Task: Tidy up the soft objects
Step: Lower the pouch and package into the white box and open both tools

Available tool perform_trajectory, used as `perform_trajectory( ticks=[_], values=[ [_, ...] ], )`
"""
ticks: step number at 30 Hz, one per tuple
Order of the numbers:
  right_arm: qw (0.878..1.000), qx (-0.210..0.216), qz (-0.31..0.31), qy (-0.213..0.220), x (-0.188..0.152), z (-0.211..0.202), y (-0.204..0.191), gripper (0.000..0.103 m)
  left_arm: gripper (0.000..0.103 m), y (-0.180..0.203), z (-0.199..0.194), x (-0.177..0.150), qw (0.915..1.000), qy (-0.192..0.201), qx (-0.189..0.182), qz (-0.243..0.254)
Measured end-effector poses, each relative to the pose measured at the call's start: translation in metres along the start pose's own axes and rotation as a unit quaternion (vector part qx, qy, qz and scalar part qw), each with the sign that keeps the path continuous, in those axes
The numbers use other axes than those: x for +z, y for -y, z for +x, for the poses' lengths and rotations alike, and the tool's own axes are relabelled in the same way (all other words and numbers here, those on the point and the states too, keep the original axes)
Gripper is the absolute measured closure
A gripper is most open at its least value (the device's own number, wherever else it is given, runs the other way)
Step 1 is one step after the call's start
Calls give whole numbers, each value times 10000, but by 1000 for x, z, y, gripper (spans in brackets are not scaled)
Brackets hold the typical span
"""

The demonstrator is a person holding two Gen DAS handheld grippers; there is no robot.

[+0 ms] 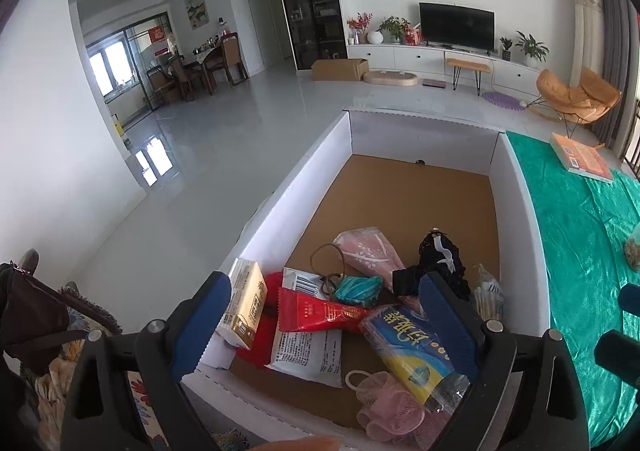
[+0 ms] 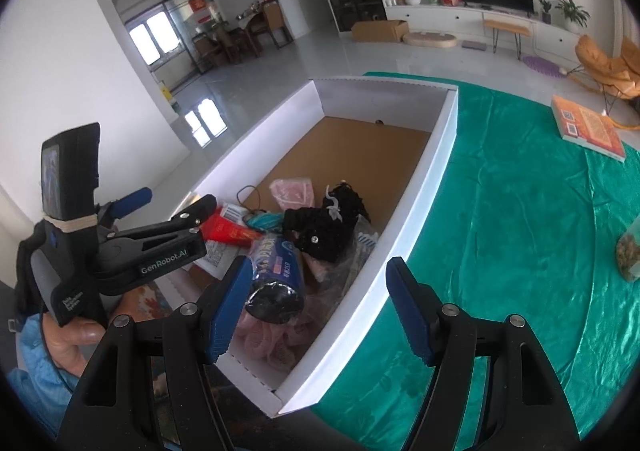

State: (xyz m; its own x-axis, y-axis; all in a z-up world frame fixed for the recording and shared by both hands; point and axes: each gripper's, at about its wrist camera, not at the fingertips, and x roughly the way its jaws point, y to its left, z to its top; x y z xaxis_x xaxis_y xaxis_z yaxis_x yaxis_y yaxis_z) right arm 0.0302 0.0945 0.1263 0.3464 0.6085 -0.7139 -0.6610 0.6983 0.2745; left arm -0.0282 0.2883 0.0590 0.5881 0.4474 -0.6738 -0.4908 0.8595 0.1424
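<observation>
While soft packets crowd the six-o'clock end of the white-walled cardboard box (image 1: 516, 191), its twelve-o'clock floor lies bare; the left gripper (image 1: 324, 315) and right gripper (image 2: 320, 307) hang apart, holding nothing, above its near rim.

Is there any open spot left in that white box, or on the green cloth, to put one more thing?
Yes. The far half of the box shows bare brown floor, bordered by its white walls and the pink pouch. The near end is crowded with packets. The green cloth is bare between the box and the orange book.
</observation>
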Motion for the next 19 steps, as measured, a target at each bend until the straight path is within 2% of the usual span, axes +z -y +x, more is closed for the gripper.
perform_trajectory(
  ticks=[5, 11, 19],
  values=[
    [9995, -181, -268, -43, -4, 0, -9, 31, 8, 2, -13, 1, 9999, 78, -29, 83],
    [9993, -244, -258, -132, -6, 3, -8, 31, 8, 4, -14, 0, 9999, 82, -55, 60],
    [9992, -256, -279, -149, -7, 3, -9, 31, 8, 1, -15, -2, 9998, 125, 138, -36]
  ],
)
